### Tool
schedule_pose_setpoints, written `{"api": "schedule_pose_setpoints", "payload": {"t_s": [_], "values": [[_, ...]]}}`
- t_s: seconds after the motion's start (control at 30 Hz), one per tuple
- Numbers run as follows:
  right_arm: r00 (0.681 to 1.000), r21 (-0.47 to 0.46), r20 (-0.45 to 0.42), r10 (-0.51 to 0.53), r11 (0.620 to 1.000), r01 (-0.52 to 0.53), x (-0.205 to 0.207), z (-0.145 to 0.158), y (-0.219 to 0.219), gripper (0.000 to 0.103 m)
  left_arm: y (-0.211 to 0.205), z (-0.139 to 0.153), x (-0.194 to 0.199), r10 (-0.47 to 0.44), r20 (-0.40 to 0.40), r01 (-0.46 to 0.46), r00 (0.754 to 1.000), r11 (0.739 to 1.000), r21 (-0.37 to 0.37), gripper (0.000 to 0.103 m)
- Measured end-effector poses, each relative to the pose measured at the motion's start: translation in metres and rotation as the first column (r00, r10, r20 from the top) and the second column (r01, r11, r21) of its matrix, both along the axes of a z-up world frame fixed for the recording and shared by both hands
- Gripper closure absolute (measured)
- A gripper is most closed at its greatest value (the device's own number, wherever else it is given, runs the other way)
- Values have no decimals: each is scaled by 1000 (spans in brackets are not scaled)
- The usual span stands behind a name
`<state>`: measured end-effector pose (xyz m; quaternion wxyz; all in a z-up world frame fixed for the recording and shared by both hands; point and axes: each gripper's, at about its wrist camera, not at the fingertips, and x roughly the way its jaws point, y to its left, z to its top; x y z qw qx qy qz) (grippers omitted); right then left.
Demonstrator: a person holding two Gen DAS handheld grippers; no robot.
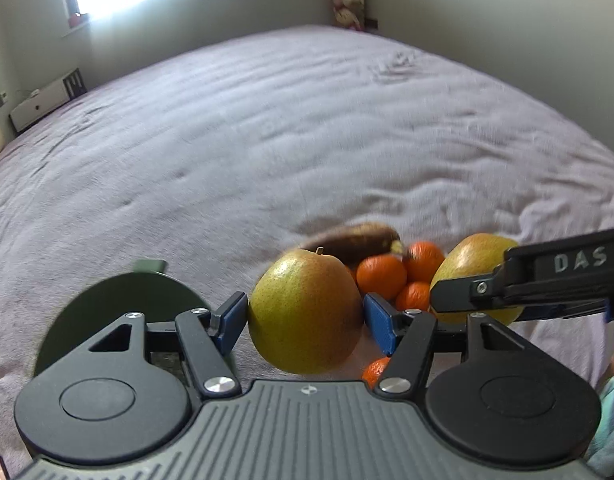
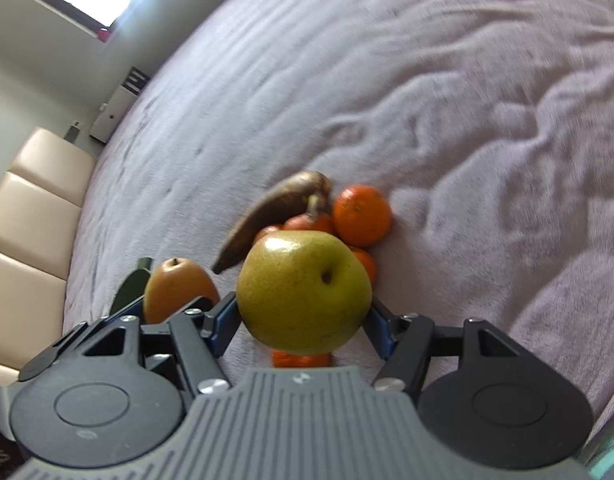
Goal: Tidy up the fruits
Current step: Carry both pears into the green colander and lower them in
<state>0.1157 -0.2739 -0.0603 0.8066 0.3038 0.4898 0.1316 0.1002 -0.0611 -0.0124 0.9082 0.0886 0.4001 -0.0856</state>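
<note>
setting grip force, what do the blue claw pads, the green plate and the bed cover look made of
Blue pads: probably hard plastic, matte, with flat faces and sharp edges. Green plate: smooth, dull dark green; plastic or glazed ceramic, cannot tell which. Bed cover: soft lilac fabric, seemingly fleece or brushed cotton, wrinkled and without shine.

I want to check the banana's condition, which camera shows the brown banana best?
The right wrist view: the banana lies in nearly full length behind the pear held in the right gripper, though slightly blurred. In the left wrist view only its upper edge shows behind the left gripper's pear, more blurred.
</note>
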Motion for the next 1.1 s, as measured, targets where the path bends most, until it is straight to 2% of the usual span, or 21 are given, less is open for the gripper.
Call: {"api": "schedule_pose_setpoints", "payload": {"t_s": [0.27, 0.53, 0.7, 0.83, 0.97, 1.1], "values": [[986, -37, 133, 105, 994, -101, -14, 33, 33, 40, 41, 29, -20, 117, -3, -117, 993, 992, -55, 30], [933, -134, 235, 272, 960, -246, -25, 54, 83, 40, 97, 38, -29, 246, -60, -253, 967, 951, -179, 30], [877, -223, 287, 385, 917, -330, -32, 62, 120, 40, 128, 34, -32, 311, -102, -325, 945, 925, -197, 30], [815, -316, 316, 486, 864, -393, -38, 65, 150, 40, 152, 26, -32, 363, -150, -389, 920, 895, -220, 30], [744, -392, 321, 586, 797, -459, -41, 62, 178, 40, 164, 19, -31, 382, -165, -410, 909, 893, -188, 30], [702, -450, 285, 652, 738, -503, -38, 55, 198, 40, 171, 9, -27, 390, -193, -423, 900, 889, -177, 30]]}}
